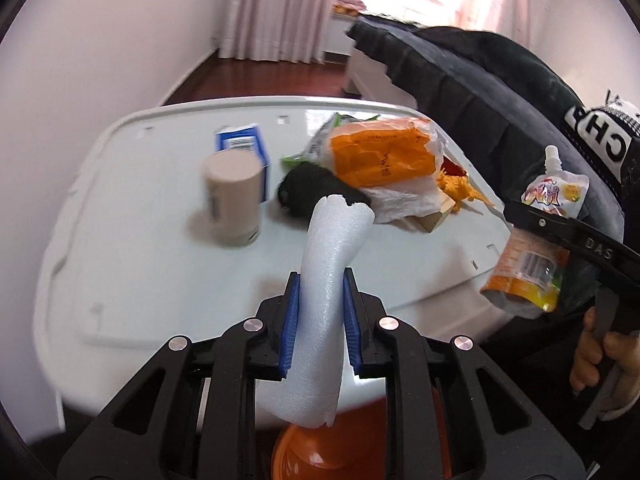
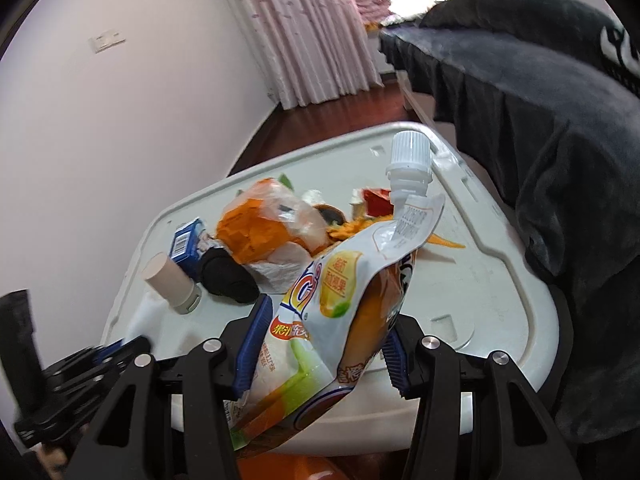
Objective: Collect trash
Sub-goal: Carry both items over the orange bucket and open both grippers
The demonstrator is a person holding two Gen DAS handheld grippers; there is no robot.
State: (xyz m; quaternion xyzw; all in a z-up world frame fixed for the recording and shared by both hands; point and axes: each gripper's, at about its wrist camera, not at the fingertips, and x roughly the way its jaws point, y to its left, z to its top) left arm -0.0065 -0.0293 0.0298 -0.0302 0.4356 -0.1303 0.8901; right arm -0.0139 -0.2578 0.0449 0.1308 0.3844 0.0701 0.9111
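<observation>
Readable text only:
- right hand-held gripper (image 1: 532, 222): "DAS" in raised letters on its black arm, left wrist view.
- juice pouch (image 2: 320, 320): Chinese "果汁" on a red banner; more Chinese print, too small to read. A printed code below the spout, not legible.
- orange bag (image 1: 384, 152): a column of Chinese characters, unclear.
- dark jacket (image 1: 500, 92): white letters "CH", rest cut off.
- blue carton (image 2: 185, 245): barcode, digits unreadable.
</observation>
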